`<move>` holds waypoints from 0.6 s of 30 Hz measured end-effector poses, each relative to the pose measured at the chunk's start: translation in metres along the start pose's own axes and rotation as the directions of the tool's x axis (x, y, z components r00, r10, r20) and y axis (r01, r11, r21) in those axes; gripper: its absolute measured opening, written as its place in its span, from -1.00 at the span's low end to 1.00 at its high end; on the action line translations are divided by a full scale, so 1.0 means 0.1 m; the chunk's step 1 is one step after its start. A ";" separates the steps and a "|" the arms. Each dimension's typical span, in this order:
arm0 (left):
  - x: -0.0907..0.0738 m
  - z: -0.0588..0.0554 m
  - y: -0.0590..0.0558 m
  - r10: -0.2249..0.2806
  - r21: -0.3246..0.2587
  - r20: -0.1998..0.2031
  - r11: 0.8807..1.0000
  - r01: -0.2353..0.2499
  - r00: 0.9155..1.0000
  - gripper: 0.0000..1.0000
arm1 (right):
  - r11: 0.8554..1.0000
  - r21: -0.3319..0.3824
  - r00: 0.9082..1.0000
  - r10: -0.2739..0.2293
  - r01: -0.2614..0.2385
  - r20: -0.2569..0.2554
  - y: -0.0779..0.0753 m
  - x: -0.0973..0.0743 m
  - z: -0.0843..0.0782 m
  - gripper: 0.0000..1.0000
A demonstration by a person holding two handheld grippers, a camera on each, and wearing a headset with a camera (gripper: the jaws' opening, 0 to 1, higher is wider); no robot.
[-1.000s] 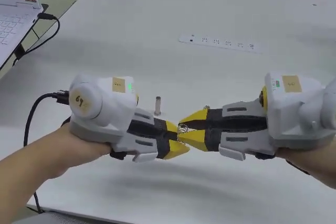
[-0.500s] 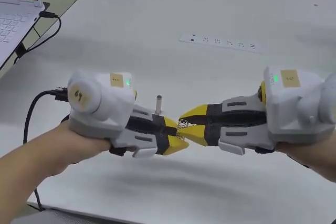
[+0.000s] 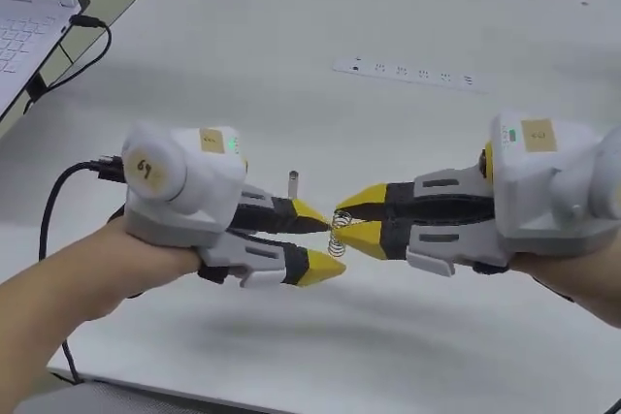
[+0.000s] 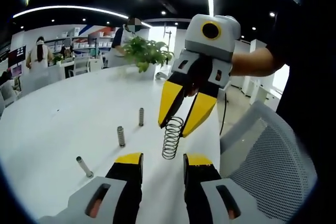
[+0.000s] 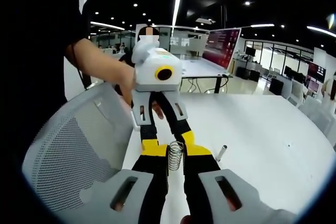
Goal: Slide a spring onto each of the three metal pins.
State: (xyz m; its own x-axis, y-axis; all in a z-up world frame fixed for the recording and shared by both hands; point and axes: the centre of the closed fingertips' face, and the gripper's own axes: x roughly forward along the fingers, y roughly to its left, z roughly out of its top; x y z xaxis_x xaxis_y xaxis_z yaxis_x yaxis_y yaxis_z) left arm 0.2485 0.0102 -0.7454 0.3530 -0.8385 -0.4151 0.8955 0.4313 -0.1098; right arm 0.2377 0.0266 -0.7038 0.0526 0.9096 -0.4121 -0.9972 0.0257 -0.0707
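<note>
My right gripper [image 3: 342,222] is clenched on the upper end of a small silver coil spring [image 4: 170,137], which hangs in the air above the near edge of the white bench [image 3: 243,46]. My left gripper [image 4: 164,159] faces it tip to tip, its yellow jaws released and standing either side of the spring's lower end without pinching it. A short upright metal pin [image 3: 293,184] stands on the bench just behind the tips.

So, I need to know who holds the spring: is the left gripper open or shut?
Open. On the left gripper the fingers stand apart; the spring hangs from the right gripper.
</note>
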 end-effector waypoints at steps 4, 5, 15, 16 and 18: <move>-0.03 -0.04 0.06 0.030 -0.006 -0.005 1.000 -0.030 1.000 -0.26 | 1.000 0.001 1.000 -0.006 0.006 -0.003 -0.02 0.00 -0.01 -0.86; -0.04 -0.05 0.07 0.035 -0.009 -0.003 0.999 -0.035 0.999 -0.20 | 1.000 0.003 1.000 -0.008 0.008 -0.002 -0.02 0.00 -0.01 -0.86; -0.11 -0.08 0.13 0.068 -0.010 0.001 0.998 -0.068 0.998 0.17 | 0.999 0.009 0.999 -0.043 0.043 -0.007 -0.09 -0.01 -0.03 -0.85; -0.13 -0.09 0.13 0.071 -0.011 0.000 0.997 -0.071 0.998 0.20 | 0.999 0.010 0.999 -0.048 0.048 -0.005 -0.10 -0.01 -0.03 -0.85; -0.17 -0.12 0.17 0.087 -0.018 -0.006 0.996 -0.087 0.996 0.28 | 0.998 0.010 0.998 -0.060 0.060 -0.010 -0.12 -0.02 -0.04 -0.85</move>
State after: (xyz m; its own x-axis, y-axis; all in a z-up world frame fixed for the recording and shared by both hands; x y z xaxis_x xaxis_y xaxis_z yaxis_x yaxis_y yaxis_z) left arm 0.2542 0.0357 -0.7513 0.4281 -0.7956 -0.4287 0.8562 0.5089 -0.0894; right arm 0.2501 0.0228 -0.7057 0.1131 0.9024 -0.4158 -0.9926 0.0844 -0.0868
